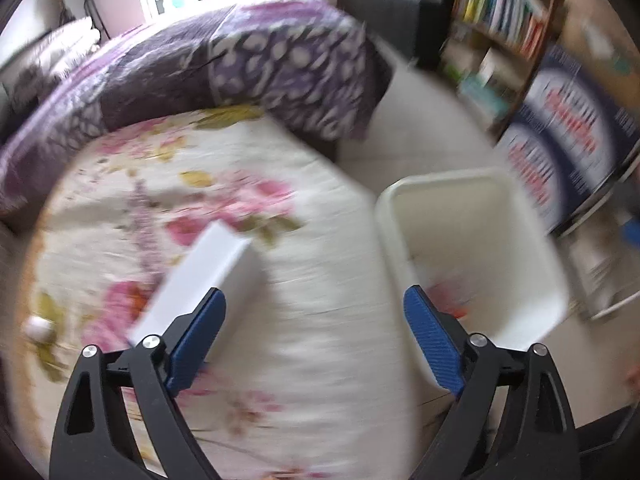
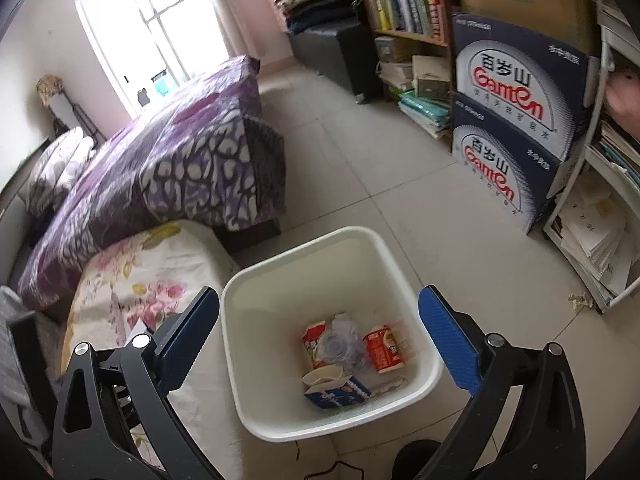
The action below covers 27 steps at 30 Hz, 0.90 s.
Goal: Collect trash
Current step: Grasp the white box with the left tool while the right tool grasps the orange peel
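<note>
Both the left gripper (image 1: 316, 340) and right gripper (image 2: 320, 340) gape empty; next, the white box (image 1: 200, 280) near the bed's (image 1: 320, 300) bin-side edge goes in the bin (image 2: 248, 292)

Your left gripper (image 1: 315, 300) has two black plastic fingers, each faced with a blue, finely ribbed pad (image 1: 430, 340) on its inner side. Behind each pad, black linkage arms branch into a Y shape, with long triangular cut-outs near the base. Round silver screw heads (image 1: 151, 341) mark the pivots (two on each side). Your right gripper (image 2: 319, 300) is built the same way: black fingers, blue textured pads (image 2: 450, 340), silver pivot screws (image 2: 81, 348) and the same cut-out arms. The left gripper's view is blurred, so finer markings cannot be read. No sleeve shows clearly in either view.
</note>
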{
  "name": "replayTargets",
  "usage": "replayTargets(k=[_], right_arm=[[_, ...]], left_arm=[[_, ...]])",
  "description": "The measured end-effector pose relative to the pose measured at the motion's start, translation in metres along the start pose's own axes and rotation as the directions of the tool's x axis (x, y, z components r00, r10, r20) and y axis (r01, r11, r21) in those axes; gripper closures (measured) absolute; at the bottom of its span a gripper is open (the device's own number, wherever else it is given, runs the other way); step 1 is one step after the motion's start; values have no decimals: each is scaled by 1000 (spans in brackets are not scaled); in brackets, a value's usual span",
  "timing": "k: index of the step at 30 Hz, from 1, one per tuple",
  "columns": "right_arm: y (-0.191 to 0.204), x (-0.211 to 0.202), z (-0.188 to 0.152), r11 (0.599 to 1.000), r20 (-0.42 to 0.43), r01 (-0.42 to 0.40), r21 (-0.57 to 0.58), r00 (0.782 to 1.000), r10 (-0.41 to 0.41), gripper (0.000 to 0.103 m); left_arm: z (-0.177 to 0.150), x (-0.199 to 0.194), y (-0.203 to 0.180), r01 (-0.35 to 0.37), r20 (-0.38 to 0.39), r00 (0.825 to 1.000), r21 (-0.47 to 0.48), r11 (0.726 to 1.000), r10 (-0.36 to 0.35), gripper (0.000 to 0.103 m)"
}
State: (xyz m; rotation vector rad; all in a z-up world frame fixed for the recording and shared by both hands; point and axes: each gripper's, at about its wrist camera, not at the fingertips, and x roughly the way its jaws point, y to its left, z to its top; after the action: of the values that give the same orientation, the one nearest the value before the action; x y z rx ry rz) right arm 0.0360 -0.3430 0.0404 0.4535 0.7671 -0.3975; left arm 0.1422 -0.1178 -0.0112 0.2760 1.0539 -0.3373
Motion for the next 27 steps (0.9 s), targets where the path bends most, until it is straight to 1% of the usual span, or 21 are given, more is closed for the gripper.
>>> replayTargets(k=[2, 4, 5, 7, 9, 11, 13, 15, 16, 17, 18, 20, 22, 24, 27], right_arm=[[9, 6, -4, 1000, -20, 4, -22, 1000, -4, 7], [16, 10, -6, 999, -35, 7, -40, 999, -8, 7], [18, 12, -8, 999, -42, 9, -49, 999, -11, 7], [25, 17, -11, 997, -60, 15, -70, 998, -19, 7], [31, 23, -13, 996, -80, 14, -83, 997, -21, 7], [35, 27, -14, 996, -99, 8, -88, 995, -17, 7], [42, 33, -16, 996, -121, -2, -89, 993, -9, 7], [50, 38, -18, 995, -136, -9, -100, 991, -5, 7], [53, 39, -20, 994, -138, -10, -105, 990, -5, 7], [58, 41, -22, 993, -143, -12, -116, 990, -4, 7], [63, 43, -23, 992, -146, -15, -124, 989, -3, 7], [68, 45, -25, 991, -150, -19, -135, 989, -2, 7], [77, 48, -29, 988, -156, -22, -151, 988, -2, 7], [87, 52, -33, 986, -164, -26, -166, 987, -2, 7], [100, 57, -37, 983, -174, -37, -182, 985, 5, 7]], left_arm=[[1, 13, 15, -71, -41, 997, 43, 997, 73, 15], [0, 24, 26, -105, -77, 991, 67, 992, 110, 15], [3, 35, 33, -123, -119, 984, 89, 988, 133, 15], [5, 46, 43, -143, -149, 976, 115, 983, 160, 15], [7, 54, 50, -139, -170, 972, 133, 981, 161, 15], [7, 65, 56, -101, -197, 972, 144, 984, 129, 15], [4, 74, 58, -80, -217, 970, 152, 985, 113, 15], [-1, 78, 57, -81, -223, 968, 165, 983, 117, 16], [-3, 79, 56, -83, -214, 969, 176, 981, 121, 24], [-6, 76, 57, -89, -191, 973, 196, 976, 127, 29], [-7, 73, 57, -86, -179, 976, 203, 975, 123, 41], [-11, 63, 64, -47, -147, 986, 191, 980, 76, 51], [-14, 55, 68, -45, -127, 990, 186, 982, 70, 61], [-20, 45, 79, -37, -104, 993, 156, 987, 53, 66], [-23, 33, 103, 0, -88, 996, 70, 998, 6, 67]])
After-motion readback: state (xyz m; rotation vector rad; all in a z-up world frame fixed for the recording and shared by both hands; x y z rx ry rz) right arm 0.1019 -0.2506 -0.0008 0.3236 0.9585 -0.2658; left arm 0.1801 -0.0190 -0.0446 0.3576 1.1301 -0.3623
